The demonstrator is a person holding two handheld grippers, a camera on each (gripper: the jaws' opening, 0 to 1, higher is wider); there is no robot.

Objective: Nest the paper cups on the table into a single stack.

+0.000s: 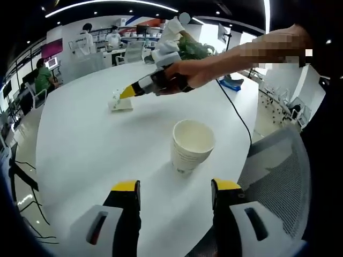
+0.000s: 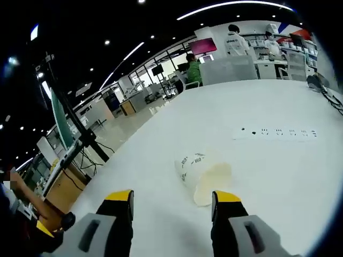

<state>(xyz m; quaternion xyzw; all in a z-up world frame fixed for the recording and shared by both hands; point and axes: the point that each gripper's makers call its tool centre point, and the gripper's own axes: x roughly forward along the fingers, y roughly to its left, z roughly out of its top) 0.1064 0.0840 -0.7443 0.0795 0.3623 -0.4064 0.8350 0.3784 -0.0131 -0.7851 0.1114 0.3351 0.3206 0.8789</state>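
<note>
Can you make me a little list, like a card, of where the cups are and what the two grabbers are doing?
upright cup stack: stands on the white table, open end up, ahead of the left gripper
lying cup: on its side on the table, mouth toward the right gripper
left gripper: open, holding nothing
right gripper: open, jaws just short of the lying cup
power strip: flat on the table beyond the lying cup
stacking: lying cup not yet in the stack

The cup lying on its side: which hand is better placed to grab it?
Probably the right. The right gripper has its open jaws right at the tipped cup, while the left gripper faces the upright cup stack.
</note>
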